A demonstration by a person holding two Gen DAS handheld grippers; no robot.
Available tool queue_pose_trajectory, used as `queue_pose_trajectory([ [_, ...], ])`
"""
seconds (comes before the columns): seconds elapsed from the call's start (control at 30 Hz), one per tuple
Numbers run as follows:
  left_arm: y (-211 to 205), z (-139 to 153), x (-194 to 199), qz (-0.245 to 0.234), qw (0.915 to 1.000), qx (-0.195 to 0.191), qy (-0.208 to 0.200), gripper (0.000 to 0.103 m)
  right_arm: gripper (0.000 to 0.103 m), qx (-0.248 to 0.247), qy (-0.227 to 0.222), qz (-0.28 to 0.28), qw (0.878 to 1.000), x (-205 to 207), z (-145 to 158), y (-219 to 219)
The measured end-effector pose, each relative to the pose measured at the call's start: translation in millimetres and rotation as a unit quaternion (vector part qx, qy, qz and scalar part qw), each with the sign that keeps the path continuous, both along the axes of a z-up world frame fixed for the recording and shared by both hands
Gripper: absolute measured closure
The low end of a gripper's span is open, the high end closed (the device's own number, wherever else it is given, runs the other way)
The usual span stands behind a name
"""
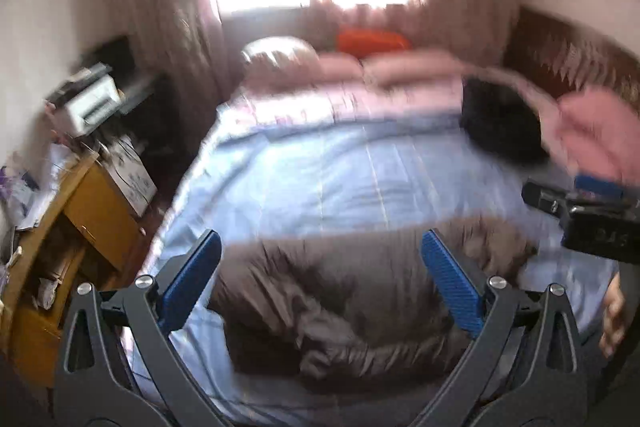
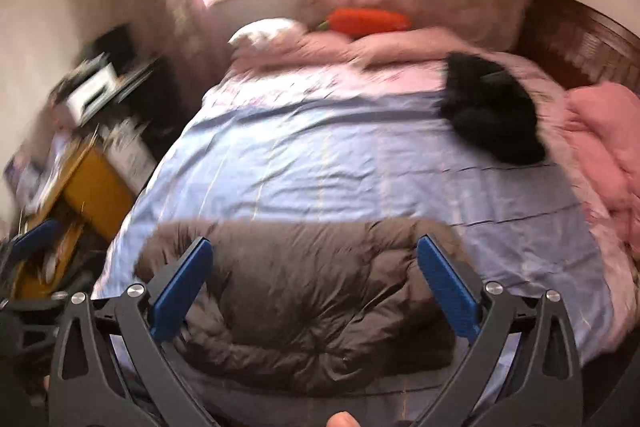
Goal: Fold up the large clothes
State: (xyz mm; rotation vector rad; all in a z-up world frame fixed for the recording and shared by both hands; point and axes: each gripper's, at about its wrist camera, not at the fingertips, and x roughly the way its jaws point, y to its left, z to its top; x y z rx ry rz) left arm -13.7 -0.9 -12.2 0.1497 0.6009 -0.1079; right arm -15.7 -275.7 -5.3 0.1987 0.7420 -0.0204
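Note:
A brown puffer jacket [image 1: 340, 299] lies bunched up on the near part of the blue bedsheet [image 1: 320, 179]. It also shows in the right wrist view [image 2: 304, 299]. My left gripper [image 1: 320, 251] is open and empty, held above the jacket. My right gripper [image 2: 314, 255] is open and empty too, above the same jacket. The right gripper's body shows at the right edge of the left wrist view [image 1: 592, 223]. The left gripper's blue pad shows at the left edge of the right wrist view [image 2: 36, 239]. Both views are motion blurred.
A black garment [image 2: 492, 115] lies on the far right of the bed. A pink quilt [image 2: 604, 147] is heaped at the right. Pink pillows [image 2: 360, 51] and an orange cushion [image 2: 368, 21] sit below the window. A cluttered wooden desk [image 1: 80, 219] stands left of the bed.

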Motion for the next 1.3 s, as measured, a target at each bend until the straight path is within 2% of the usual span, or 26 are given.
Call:
queue_pose_trajectory([
  [0.1, 5, 43, -10, -0.012, 0.9985, -0.049, -0.023, 0.002, 0.001, 0.005, -0.036, 0.012, 0.999, -10, 39, 4],
  [0.17, 5, 55, -11, -0.006, 0.9981, -0.057, -0.026, 0.002, 0.001, -0.001, -0.052, 0.011, 0.999, -15, 48, 10],
  [0.23, 3, 60, -15, -0.003, 0.9972, -0.067, -0.033, 0.002, 0.001, -0.017, -0.050, 0.003, 0.999, -18, 45, 17],
  [0.3, 1, 56, -19, -0.007, 0.9965, -0.075, -0.035, 0.002, 0.001, -0.019, -0.028, 0.013, 0.999, -13, 32, 21],
  [0.43, -11, 42, -22, -0.030, 0.9983, -0.048, -0.016, 0.002, 0.001, -0.008, 0.021, 0.027, 0.999, 3, 2, 28],
  [0.53, -15, 39, -25, -0.031, 0.9983, -0.046, -0.016, 0.002, 0.001, -0.017, 0.039, 0.042, 0.998, 9, -8, 40],
  [0.77, -16, 35, -24, -0.029, 0.9988, -0.038, -0.010, 0.002, 0.001, -0.041, 0.032, 0.058, 0.997, 1, -6, 56],
  [0.9, -17, 32, -20, -0.029, 0.9988, -0.039, 0.010, 0.002, 0.001, -0.035, 0.028, 0.059, 0.997, -5, -5, 56],
  [1.3, -18, 26, -19, -0.029, 0.9988, -0.036, 0.017, 0.002, 0.001, -0.050, 0.022, 0.066, 0.996, -10, -3, 66],
])
